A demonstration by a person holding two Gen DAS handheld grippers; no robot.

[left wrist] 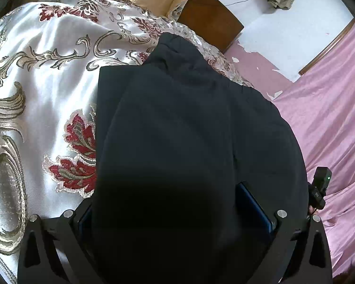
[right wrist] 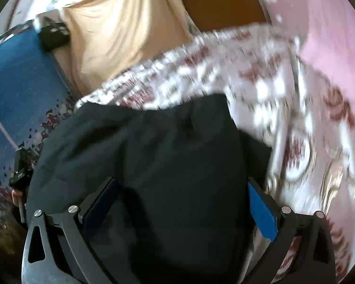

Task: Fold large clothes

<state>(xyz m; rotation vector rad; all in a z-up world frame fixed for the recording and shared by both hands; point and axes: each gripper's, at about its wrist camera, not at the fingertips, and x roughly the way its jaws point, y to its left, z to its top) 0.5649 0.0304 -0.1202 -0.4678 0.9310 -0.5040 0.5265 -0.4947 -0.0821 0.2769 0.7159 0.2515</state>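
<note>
A large dark navy garment lies over a white satin bedspread with red and gold flowers. It drapes over my left gripper and fills the gap between its blue-padded fingers; the jaws stand wide apart with the cloth bunched between them. In the right wrist view the same garment covers my right gripper, bunched between its blue pads, which also stand wide. The right view is motion-blurred. The fingertips of both grippers are hidden under the cloth.
A pink sheet lies to the right. A yellow cloth and a brown wooden board are at the back. A blue chair stands on the left. The other gripper's handle shows at the garment's edge.
</note>
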